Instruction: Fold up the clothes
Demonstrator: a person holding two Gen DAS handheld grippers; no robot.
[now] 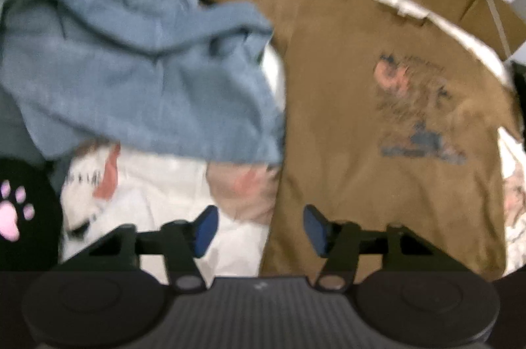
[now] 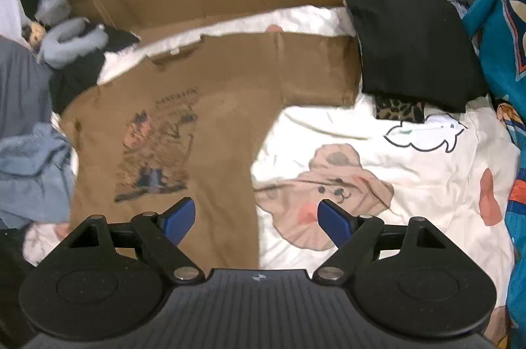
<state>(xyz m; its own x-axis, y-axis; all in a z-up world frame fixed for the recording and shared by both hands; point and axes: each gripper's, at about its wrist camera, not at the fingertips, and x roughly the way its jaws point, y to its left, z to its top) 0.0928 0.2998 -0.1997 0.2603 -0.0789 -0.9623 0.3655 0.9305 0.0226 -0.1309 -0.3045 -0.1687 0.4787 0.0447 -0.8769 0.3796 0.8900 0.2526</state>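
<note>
Both tools, left tool (image 1: 260,229) and right tool (image 2: 256,222), hover with fingers apart, gripping nothing. Brown T-shirt (image 2: 210,118) lies flat on the bedsheet (image 2: 394,158); a blue garment (image 1: 131,79) sits crumpled beside its sleeve.

A cartoon-print bedsheet (image 2: 411,178) carries a spread brown T-shirt (image 2: 230,105).

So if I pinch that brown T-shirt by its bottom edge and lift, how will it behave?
The brown T-shirt will probably go floppy and drape, since it lies flat and thin on the bedsheet. It looks light. Its outstretched sleeve would likely drag and fold under.
</note>
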